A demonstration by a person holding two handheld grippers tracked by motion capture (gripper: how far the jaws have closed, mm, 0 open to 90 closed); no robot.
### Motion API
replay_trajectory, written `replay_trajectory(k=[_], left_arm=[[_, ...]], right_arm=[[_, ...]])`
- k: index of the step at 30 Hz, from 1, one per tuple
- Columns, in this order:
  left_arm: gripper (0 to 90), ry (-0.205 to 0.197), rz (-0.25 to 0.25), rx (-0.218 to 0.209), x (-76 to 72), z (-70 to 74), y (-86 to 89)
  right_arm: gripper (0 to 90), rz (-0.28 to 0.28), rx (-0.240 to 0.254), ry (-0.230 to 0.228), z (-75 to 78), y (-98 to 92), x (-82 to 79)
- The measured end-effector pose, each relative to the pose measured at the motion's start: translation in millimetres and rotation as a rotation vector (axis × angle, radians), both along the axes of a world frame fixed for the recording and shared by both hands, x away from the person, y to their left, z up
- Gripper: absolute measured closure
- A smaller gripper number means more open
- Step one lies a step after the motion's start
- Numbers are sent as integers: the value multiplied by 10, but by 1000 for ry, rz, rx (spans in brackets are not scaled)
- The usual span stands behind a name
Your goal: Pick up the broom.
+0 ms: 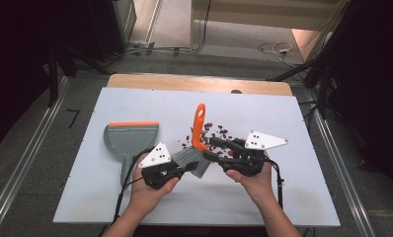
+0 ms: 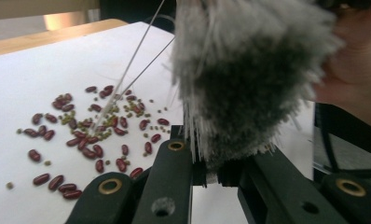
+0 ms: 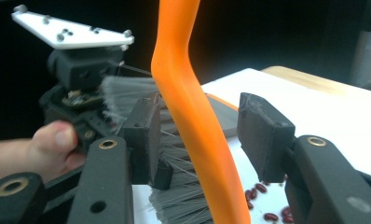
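Two black jaws of the left gripper [image 2: 207, 175] rise closest to the lens in the left gripper view, pinched tight on the grey bristles of the one brush [image 2: 249, 79]. That view also lays out the beans [image 2: 85, 130] behind the brush: dozens of red ones and many small green ones, too many to count surely. In the right gripper view the right gripper [image 3: 202, 135] stands partly open, its pads either side of the brush's orange handle [image 3: 193, 107]; the left pad seems to touch it, the right pad stands clear. From the high view, one grey dustpan [image 1: 130, 140] with an orange lip lies well left of the brush on the white table [image 1: 283, 197], both hands just below the brush
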State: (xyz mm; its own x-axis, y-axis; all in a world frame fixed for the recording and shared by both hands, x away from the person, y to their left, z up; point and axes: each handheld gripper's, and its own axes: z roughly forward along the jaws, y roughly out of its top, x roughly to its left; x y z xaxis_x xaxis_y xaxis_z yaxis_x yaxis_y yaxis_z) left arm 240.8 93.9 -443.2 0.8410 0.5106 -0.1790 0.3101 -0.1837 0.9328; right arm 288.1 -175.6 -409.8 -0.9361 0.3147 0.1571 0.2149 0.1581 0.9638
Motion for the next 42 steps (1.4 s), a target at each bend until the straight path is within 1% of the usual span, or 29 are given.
replay_trajectory(k=[3, 5, 7, 9, 11, 12, 16, 19, 23, 25, 27, 28, 29, 31, 32, 33, 36, 37, 39, 41, 42], left_arm=[[861, 3, -59, -10, 4, -4, 11], [861, 8, -109, -23, 9, -9, 17], [861, 9, -161, -35, 8, -10, 22], [861, 9, -203, -50, 2, -12, 19], [861, 9, -229, -42, 2, -13, 18], [860, 11, -234, -42, 2, -16, 13], [861, 21, -253, -34, 7, -29, 1], [860, 25, -268, -38, 7, -29, 0], [861, 31, -293, -36, 9, -36, 3], [861, 40, -303, -39, 16, -42, 2], [856, 56, -313, -56, 36, -48, 7], [841, 61, -306, -61, 40, -47, 8], [811, 62, -287, -60, 40, -42, 10], [706, 54, -243, -49, 33, -28, 28], [649, 48, -210, -38, 31, -19, 45], [571, 51, -182, -31, 35, -12, 69], [404, 47, -112, -26, 35, 3, 155], [359, 45, -93, -30, 29, 6, 182], [278, 34, -55, -19, 11, 12, 226], [216, 27, -25, 0, -4, 17, 260], [161, 26, -4, 5, -11, 20, 274]], right_arm=[[461, 72, -16, 21, -27, 11, 28], [447, 134, -14, 57, -44, 19, 40], [444, 179, -12, 86, -60, 20, 51], [462, 221, -13, 103, -75, 19, 60], [487, 256, -16, 118, -90, 19, 64], [502, 266, -22, 126, -96, 22, 63], [538, 300, -42, 134, -113, 55, 41], [579, 302, -59, 128, -122, 83, 25], [656, 326, -73, 126, -137, 86, 25], [673, 336, -81, 134, -138, 82, 22], [679, 334, -89, 128, -128, 78, 9], [680, 330, -89, 128, -120, 75, 2], [681, 324, -91, 123, -114, 74, 1], [682, 296, -98, 127, -104, 70, 3], [683, 280, -100, 130, -102, 62, 12], [683, 260, -101, 135, -101, 47, 23], [683, 186, -97, 147, -100, -22, 63], [683, 158, -94, 152, -100, -47, 72], [683, 114, -99, 155, -100, -93, 94], [683, 70, -117, 149, -99, -129, 111], [683, 47, -127, 153, -99, -142, 119]])
